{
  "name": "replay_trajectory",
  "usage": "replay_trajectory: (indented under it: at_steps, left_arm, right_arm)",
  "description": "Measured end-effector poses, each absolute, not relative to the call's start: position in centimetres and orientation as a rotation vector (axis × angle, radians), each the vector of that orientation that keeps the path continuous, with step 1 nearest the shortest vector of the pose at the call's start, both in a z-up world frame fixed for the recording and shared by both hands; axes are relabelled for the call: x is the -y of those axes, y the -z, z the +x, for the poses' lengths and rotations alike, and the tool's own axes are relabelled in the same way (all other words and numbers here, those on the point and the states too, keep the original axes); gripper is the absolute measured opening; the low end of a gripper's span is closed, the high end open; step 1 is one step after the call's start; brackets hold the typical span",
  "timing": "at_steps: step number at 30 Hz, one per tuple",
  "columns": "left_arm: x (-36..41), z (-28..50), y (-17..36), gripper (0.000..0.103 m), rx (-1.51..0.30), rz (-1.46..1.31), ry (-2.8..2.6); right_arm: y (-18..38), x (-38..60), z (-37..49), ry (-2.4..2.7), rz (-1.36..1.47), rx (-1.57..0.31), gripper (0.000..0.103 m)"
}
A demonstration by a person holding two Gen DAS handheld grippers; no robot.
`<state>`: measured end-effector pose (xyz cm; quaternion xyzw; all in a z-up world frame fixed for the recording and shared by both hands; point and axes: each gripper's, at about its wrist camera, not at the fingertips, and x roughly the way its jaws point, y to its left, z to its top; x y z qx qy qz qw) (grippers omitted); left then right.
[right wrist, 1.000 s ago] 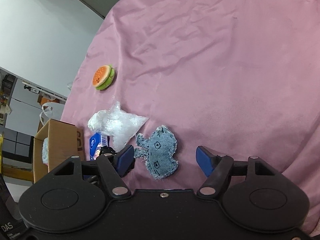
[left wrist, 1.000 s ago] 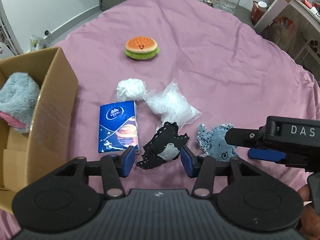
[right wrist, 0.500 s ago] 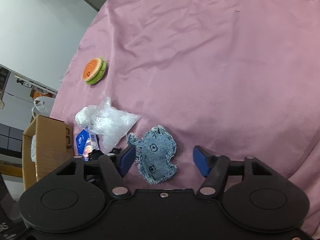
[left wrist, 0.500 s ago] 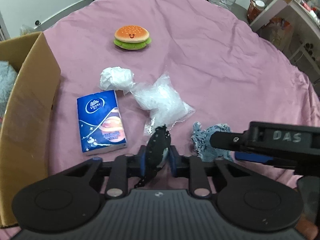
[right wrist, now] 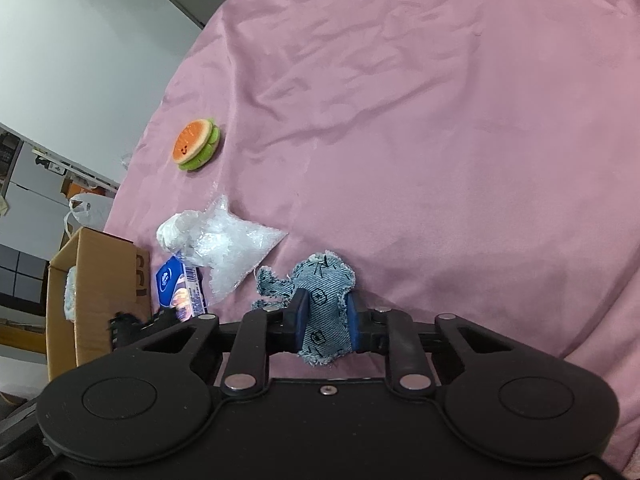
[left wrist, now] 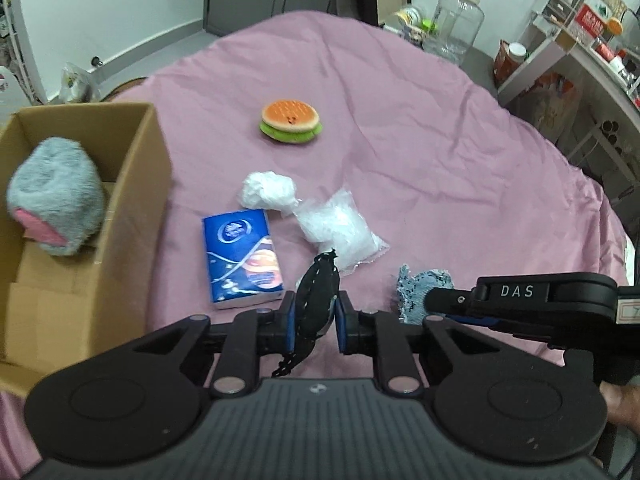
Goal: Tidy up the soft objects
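My left gripper point(left wrist: 316, 322) is shut on a black fabric patch point(left wrist: 316, 300) with a stitched edge, lifted off the pink cloth point(left wrist: 420, 152). My right gripper point(right wrist: 326, 320) has its jaws closing on a denim patch point(right wrist: 324, 300), and the blue pads press its sides. That denim patch point(left wrist: 420, 284) also shows beside the right gripper's arm in the left wrist view. On the cloth lie a burger plush point(left wrist: 290, 120), a white wad point(left wrist: 268, 190), a clear plastic bag point(left wrist: 340, 226) and a blue tissue pack point(left wrist: 242, 260). A cardboard box point(left wrist: 132, 216) at the left holds a grey fluffy toy point(left wrist: 56, 196).
Beyond the table's far edge stand a clear jar point(left wrist: 454, 28) and shelves with bottles point(left wrist: 592, 20). A white bag point(right wrist: 86, 208) lies on the floor past the box. A person's hand point(left wrist: 620, 404) shows at the right edge.
My left gripper closed on the black patch and lifted it off the cloth. My right gripper's jaws came in from wide apart onto the denim patch.
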<state>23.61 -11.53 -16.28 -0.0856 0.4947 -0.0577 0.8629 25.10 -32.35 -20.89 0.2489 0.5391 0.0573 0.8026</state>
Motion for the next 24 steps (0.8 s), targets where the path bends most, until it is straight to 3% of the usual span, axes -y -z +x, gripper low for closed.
replay_trajectory:
  at_steps: [6,7,24]
  left_arm:
    - [10.1,21.6,14.2,0.018,-0.999,-0.207,0.102]
    - [9.8,21.3,13.8,0.018,-0.994,-0.213,0.095]
    - [6.5,18.0,9.1,0.018,-0.896,-0.274,0.074]
  right_arm:
    - [18.8,32.3,23.8,-0.122,0.491,-1.107,0.007]
    - [18.3,32.1,23.6,-0.127,0.476,-1.096,0.001]
    - [14.1,30.4,21.0,-0.184,0.415,-1.036,0.001]
